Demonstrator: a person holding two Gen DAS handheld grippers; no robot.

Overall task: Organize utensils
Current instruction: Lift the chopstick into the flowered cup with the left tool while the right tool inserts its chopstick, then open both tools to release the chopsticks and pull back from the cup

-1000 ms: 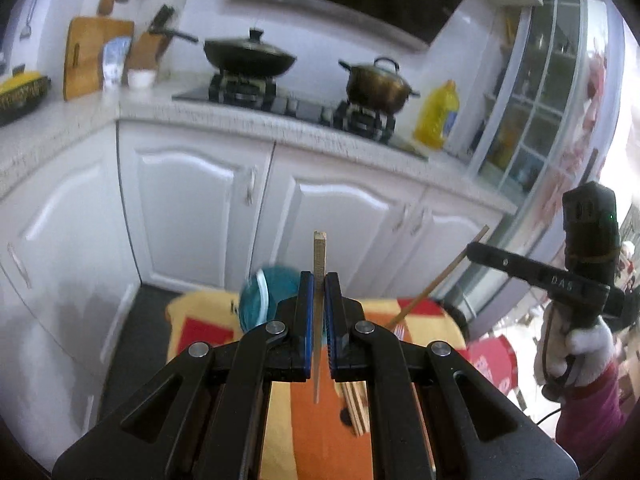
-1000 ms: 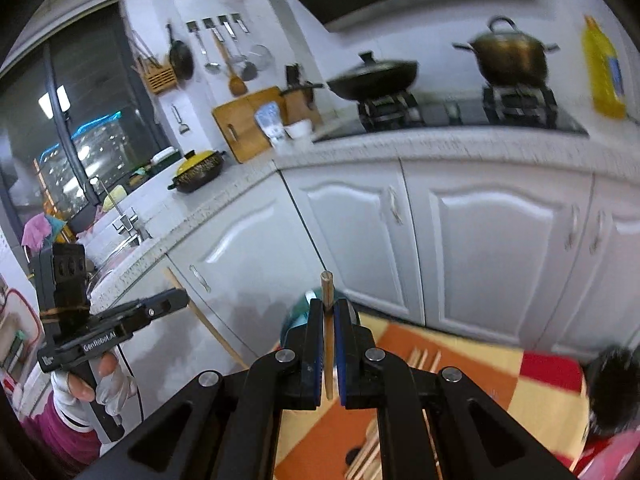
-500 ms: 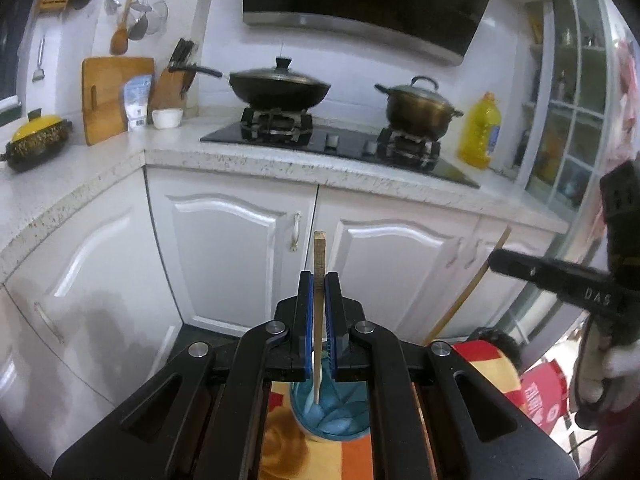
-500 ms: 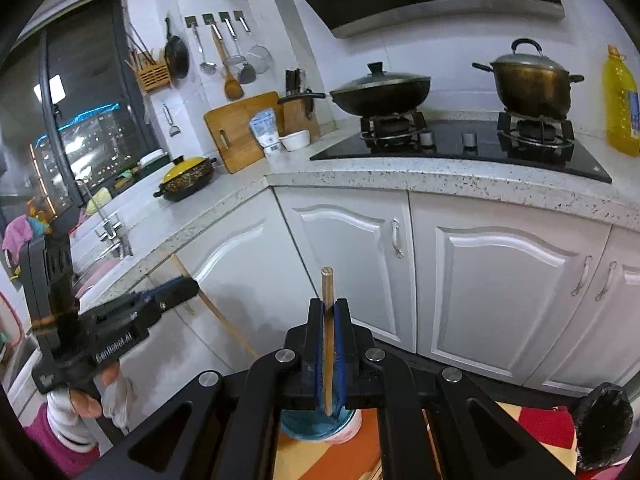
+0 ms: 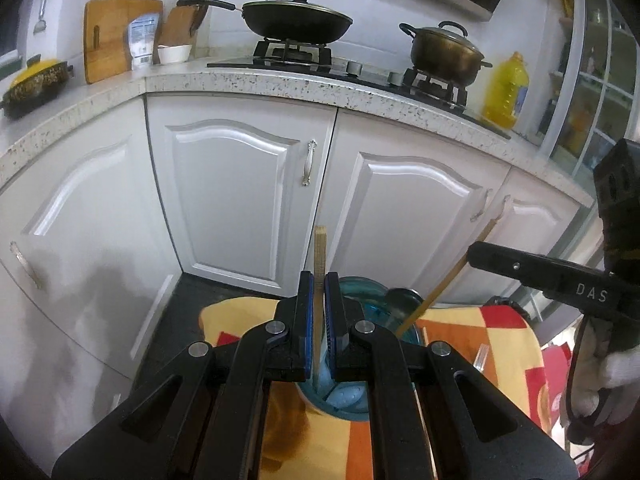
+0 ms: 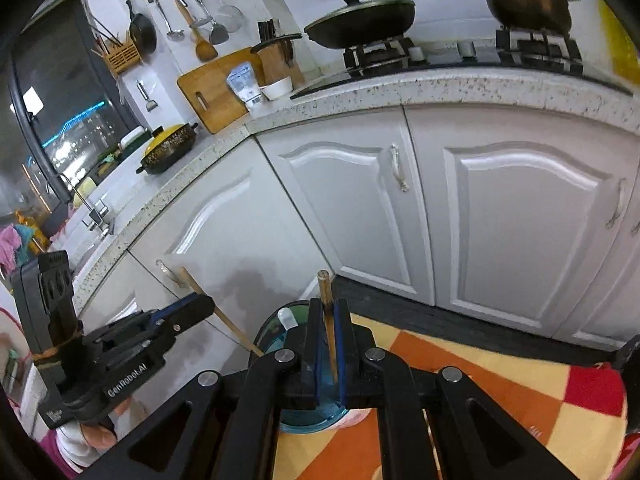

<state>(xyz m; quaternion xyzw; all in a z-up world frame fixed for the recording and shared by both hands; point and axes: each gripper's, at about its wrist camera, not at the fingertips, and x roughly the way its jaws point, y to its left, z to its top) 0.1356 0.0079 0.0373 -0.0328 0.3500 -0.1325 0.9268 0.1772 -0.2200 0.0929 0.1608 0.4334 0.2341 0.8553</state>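
Item: left gripper (image 5: 319, 316), closed on a pale square-ended wooden chopstick (image 5: 319, 256) held upright.
Item: right gripper (image 6: 328, 344), closed on a darker wooden chopstick (image 6: 325, 292), also upright.
Item: blue translucent plastic holder cup (image 5: 348, 394), standing on the orange, yellow and red checked cloth (image 5: 496, 332); both chopstick tips hang at or just inside its mouth.
Step in hand, as judged: depositing chopsticks into the cup.
Next move calls for: tips lowered well inside the rim, then jaws released.
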